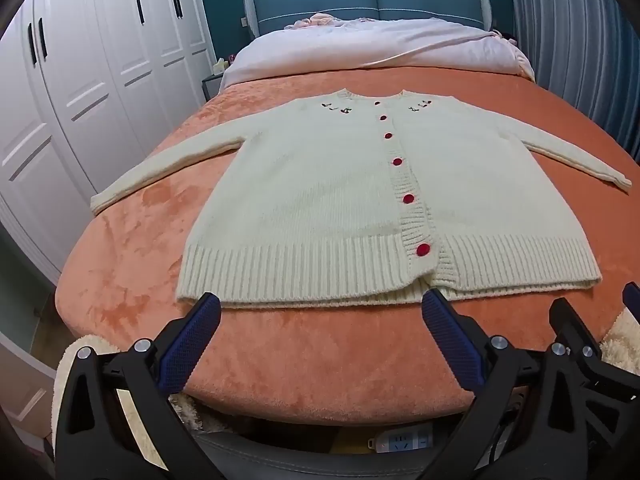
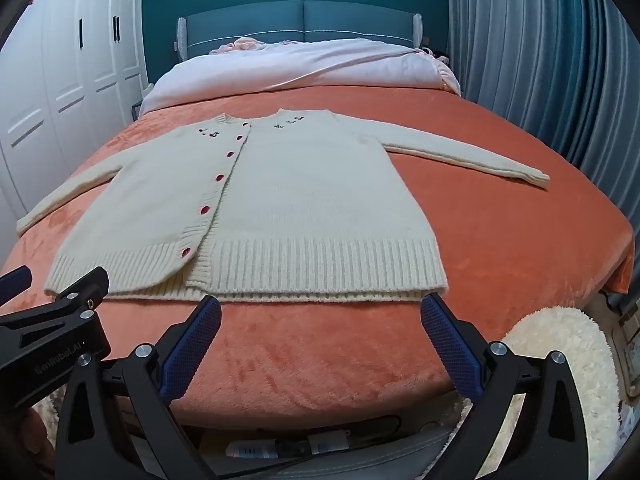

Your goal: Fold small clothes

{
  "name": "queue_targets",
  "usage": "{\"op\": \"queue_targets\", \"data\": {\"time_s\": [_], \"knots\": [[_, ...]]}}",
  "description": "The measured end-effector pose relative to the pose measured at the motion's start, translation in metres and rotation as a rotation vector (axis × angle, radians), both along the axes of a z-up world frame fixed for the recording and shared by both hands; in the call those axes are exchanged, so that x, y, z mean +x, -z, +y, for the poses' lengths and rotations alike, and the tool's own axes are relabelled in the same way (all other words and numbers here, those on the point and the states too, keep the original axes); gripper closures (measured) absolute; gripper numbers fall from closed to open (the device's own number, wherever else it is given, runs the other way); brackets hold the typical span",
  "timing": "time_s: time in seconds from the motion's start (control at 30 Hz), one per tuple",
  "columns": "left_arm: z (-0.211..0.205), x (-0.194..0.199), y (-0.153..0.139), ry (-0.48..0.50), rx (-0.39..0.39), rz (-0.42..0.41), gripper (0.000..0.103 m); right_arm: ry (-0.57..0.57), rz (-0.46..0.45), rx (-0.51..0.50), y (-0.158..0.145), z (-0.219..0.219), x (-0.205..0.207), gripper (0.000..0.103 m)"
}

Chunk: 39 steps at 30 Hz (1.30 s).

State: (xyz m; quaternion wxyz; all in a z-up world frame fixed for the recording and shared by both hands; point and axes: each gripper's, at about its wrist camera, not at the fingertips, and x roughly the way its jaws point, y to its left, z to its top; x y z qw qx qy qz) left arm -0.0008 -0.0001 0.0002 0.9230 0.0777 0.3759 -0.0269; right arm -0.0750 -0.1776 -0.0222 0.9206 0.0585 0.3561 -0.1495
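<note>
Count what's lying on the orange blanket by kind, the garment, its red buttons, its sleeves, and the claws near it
Cardigan: 1
Red buttons: 6
Sleeves: 2
Claws: 2, the left claw and the right claw, both open
Total: 11

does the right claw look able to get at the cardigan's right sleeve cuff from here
Probably yes. The right claw is open at the cardigan hem, and only bare orange blanket lies between it and the sleeve cuff.
</note>
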Motion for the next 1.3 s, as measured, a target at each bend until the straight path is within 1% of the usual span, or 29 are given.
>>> {"op": "queue_targets", "data": {"time_s": [0.23, 0.27, 0.3, 0.43, 0.47, 1.3], "knots": [[0.0053, -0.006, -0.0032, -0.016, -0.009, -0.005, 0.005, -0.009, -0.006, -0.013, -0.0008, 0.0042, -0.004, 0.005], [0.0, -0.003, 0.0034, -0.002, 0.007, 0.001, 0.005, -0.012, -0.007, -0.015, -0.001, 0.0056, -0.005, 0.005], [-0.0024, -0.0023, 0.0032, -0.003, 0.005, 0.002, 0.005, -0.007, 0.001, -0.002, 0.0024, 0.0017, -0.0021, 0.005], [-0.0036, -0.0019, 0.0008, -0.004, 0.005, 0.01, 0.005, -0.009, -0.001, -0.006, 0.0042, 0.0031, -0.0033, 0.005], [-0.0037, -0.0025, 0.0006, -0.004, 0.005, 0.009, 0.005, -0.007, 0.003, -0.005, 0.0024, 0.0044, 0.0013, 0.005], [0.0018, -0.0023, 0.0028, -0.008, 0.003, 0.012, 0.005, -0.009, 0.014, -0.004, 0.0035, 0.0059, 0.0022, 0.005]]}}
